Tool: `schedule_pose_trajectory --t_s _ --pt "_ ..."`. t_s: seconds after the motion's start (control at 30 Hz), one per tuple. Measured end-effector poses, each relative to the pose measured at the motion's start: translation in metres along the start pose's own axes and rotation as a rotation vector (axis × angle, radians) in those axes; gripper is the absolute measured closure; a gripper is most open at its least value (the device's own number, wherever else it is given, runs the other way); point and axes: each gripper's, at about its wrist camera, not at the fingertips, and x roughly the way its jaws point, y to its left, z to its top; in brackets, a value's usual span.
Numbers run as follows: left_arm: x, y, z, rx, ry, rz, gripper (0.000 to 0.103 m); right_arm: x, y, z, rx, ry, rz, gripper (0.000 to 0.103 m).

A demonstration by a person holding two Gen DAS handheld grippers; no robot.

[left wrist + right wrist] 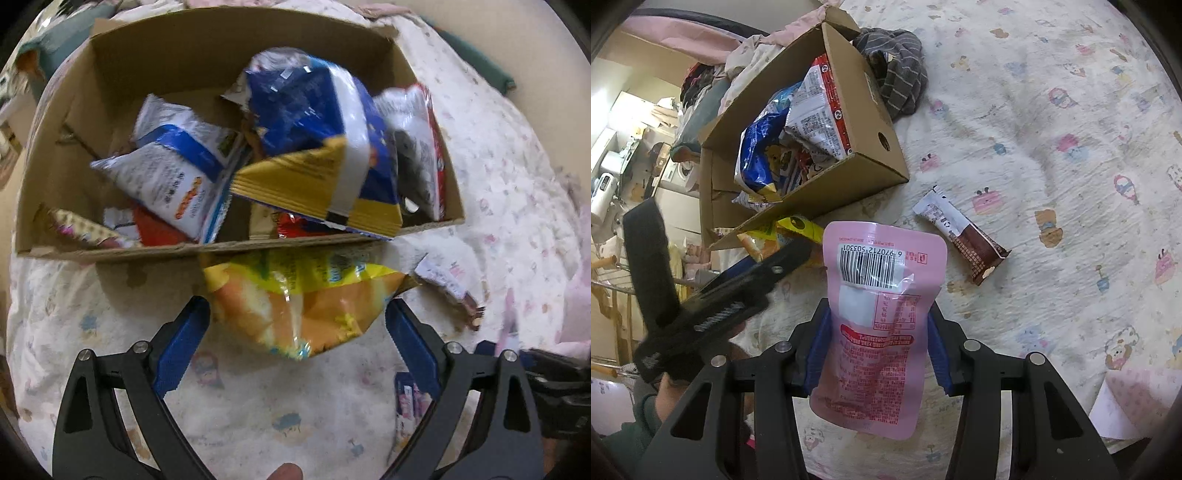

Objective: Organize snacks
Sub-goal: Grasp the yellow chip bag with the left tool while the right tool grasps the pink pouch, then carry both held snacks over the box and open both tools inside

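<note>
A yellow-orange snack bag (306,302) sits just outside the front wall of a cardboard box (110,251), over the bedsheet. My left gripper (297,332) is open, its blue pads on either side of the bag's lower end without pressing on it. In the box lie a large blue-and-yellow bag (306,122), a white-and-blue bag (177,166) and a white-and-red bag (417,147). My right gripper (879,347) is shut on a pink pouch (879,314), held above the sheet with its barcode facing the camera. In the right wrist view the box (871,122) stands behind it.
A brown-and-white snack bar (964,236) lies on the printed sheet right of the box. A grey striped cloth (897,66) is bunched behind the box. A small pink-and-blue packet (406,402) lies by the left gripper's right finger. Clothes and furniture crowd the far left.
</note>
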Motion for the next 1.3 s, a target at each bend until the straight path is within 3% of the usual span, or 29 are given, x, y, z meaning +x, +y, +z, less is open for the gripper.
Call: schedule_pose_trajectory --t_s 0.1,0.17,0.23,0.33,0.73,1.03,1.3 --pt "0.010 -0.007 0.002 0.031 0.008 0.016 0.009 0.000 0.000 0.002 0.002 -0.002 0.003 0.053" --pt "0.012 -0.008 0.001 0.037 0.008 0.018 0.016 0.000 0.002 0.002 0.001 -0.001 0.004 0.053" --pt "0.013 -0.008 0.000 0.036 0.015 0.015 0.040 0.001 0.003 0.002 -0.003 -0.001 0.000 0.053" --pt "0.009 -0.005 -0.003 0.032 0.018 0.001 0.046 0.002 0.005 0.001 -0.011 0.001 0.002 0.053" --pt "-0.017 0.011 -0.019 0.038 0.023 0.004 0.048 0.000 0.016 0.000 -0.036 -0.015 -0.001 0.053" --pt "-0.068 0.034 -0.032 0.006 -0.016 0.024 0.049 -0.007 0.040 0.004 -0.072 -0.049 0.055 0.053" --pt "-0.115 0.050 -0.012 0.006 -0.081 0.057 0.048 -0.025 0.080 0.016 -0.148 -0.119 0.114 0.053"
